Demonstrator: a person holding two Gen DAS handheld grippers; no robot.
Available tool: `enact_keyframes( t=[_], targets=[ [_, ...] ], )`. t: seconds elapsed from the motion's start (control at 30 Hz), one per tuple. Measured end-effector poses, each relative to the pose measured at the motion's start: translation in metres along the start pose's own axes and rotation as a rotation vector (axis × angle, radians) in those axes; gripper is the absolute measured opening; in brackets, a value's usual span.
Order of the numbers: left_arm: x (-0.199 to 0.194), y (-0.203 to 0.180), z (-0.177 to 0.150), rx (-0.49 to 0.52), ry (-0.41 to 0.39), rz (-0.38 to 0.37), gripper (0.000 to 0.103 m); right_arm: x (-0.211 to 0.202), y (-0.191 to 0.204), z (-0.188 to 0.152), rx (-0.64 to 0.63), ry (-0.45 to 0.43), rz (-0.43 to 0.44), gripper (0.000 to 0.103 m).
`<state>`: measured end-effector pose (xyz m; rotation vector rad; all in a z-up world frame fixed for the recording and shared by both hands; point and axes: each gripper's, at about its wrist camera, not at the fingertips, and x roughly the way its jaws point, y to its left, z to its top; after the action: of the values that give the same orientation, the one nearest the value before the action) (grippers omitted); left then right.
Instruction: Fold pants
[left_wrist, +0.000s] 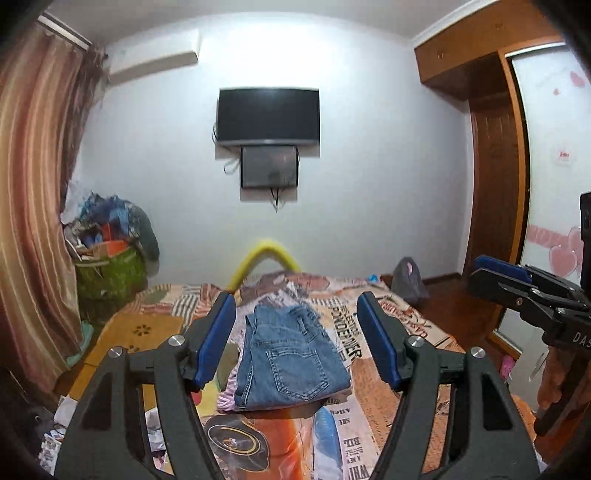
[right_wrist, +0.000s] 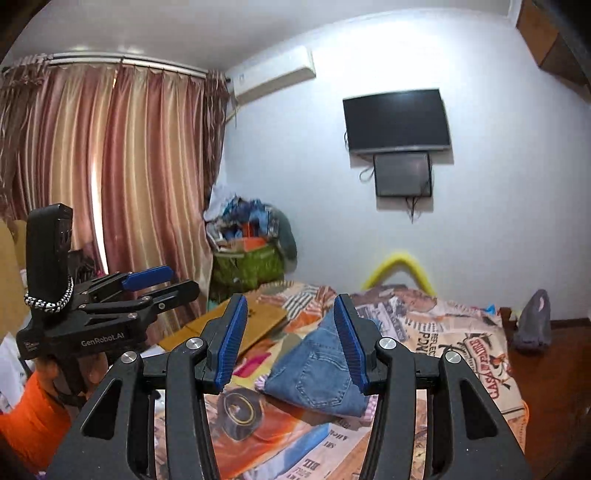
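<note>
The left tongs (left_wrist: 296, 338) are spread wide with nothing between their blue pads, held above the bed (left_wrist: 388, 373). Ahead of and below them the folded blue jeans (left_wrist: 290, 358) lie on the patterned bedspread, back pocket up. The right tongs (right_wrist: 290, 341) are likewise spread and hold nothing; the jeans (right_wrist: 317, 376) lie just beyond them, partly hidden by their right pad. Each pair of tongs shows at the edge of the other's view, well apart.
</note>
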<state>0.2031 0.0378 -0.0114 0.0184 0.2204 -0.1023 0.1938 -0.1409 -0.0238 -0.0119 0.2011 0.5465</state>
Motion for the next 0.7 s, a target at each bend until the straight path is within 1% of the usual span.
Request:
enact_keyframes(
  t=[0.03, 0.1, 0.13, 0.2, 0.37, 0.4, 0.47, 0.53, 0.6, 0.7],
  targets=[
    [-0.009, -0.002, 0.000, 0.001, -0.014, 0.010, 0.068, -0.007, 0.003, 0.000, 0.009, -0.013, -0.001, 0.046],
    [-0.024, -0.004, -0.003, -0.006, -0.032, 0.019, 0.070, -0.014, 0.006, -0.002, 0.019, -0.030, -0.006, 0.053],
    [-0.028, -0.004, -0.005, -0.009, -0.034, 0.017, 0.072, -0.020, 0.010, -0.004, 0.018, -0.045, -0.024, 0.054],
    [-0.036, -0.006, -0.008, -0.014, -0.039, 0.020, 0.076, -0.024, 0.013, -0.007, 0.015, -0.058, -0.043, 0.060],
    [-0.053, -0.010, -0.019, -0.011, -0.063, 0.044, 0.096, -0.036, 0.021, -0.012, 0.019, -0.079, -0.080, 0.075],
    [-0.055, -0.010, -0.021, -0.019, -0.063, 0.043, 0.097, -0.040, 0.023, -0.012, 0.023, -0.080, -0.083, 0.080],
    [-0.059, -0.010, -0.024, -0.026, -0.063, 0.040, 0.102, -0.042, 0.025, -0.013, 0.037, -0.085, -0.090, 0.085],
    [-0.062, -0.009, -0.028, -0.031, -0.061, 0.035, 0.102, -0.040, 0.026, -0.015, 0.040, -0.083, -0.105, 0.086],
    [-0.062, -0.008, -0.031, -0.034, -0.056, 0.033, 0.102, -0.042, 0.028, -0.018, 0.037, -0.082, -0.120, 0.096],
    [-0.062, -0.009, -0.035, -0.036, -0.051, 0.033, 0.102, -0.043, 0.030, -0.022, 0.029, -0.083, -0.144, 0.100]
  ],
)
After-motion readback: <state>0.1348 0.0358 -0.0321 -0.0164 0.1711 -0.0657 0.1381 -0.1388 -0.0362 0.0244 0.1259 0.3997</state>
